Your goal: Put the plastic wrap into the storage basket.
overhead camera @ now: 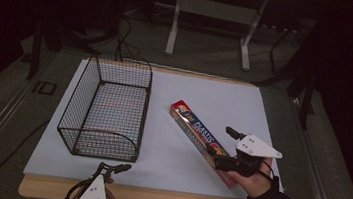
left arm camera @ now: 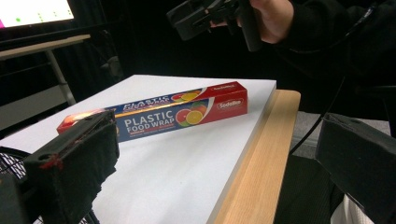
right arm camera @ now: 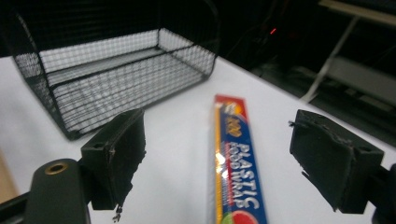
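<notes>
At the near edge of the table we see the left gripper (overhead camera: pixel 122 186), partly cut off by the bottom of the high view, so its lower finger is hard to make out there. In the left gripper view its fingers (left arm camera: pixel 74 163) stand wide apart with nothing between them, and the outer one is cropped at the picture's side.

Toward the near right corner we find the right gripper (overhead camera: pixel 220 142), held in a hand (overhead camera: pixel 250 181) whose dark sleeve runs off the bottom. Its body covers the near end of the plastic wrap box (overhead camera: pixel 196 132) in the high view, so we cannot tell there whether it touches. In the right gripper view its fingers (right arm camera: pixel 116 154) are spread wide, the box (right arm camera: pixel 233 163) lies flat on the table below the gap between them, and neither pad presses on it. The box's near end is cut off and blurred in that view.

The box runs diagonally from the near right corner toward the table's middle. Farther off, at the left edge, stands a wire basket (overhead camera: pixel 105 106), well apart from the box.
</notes>
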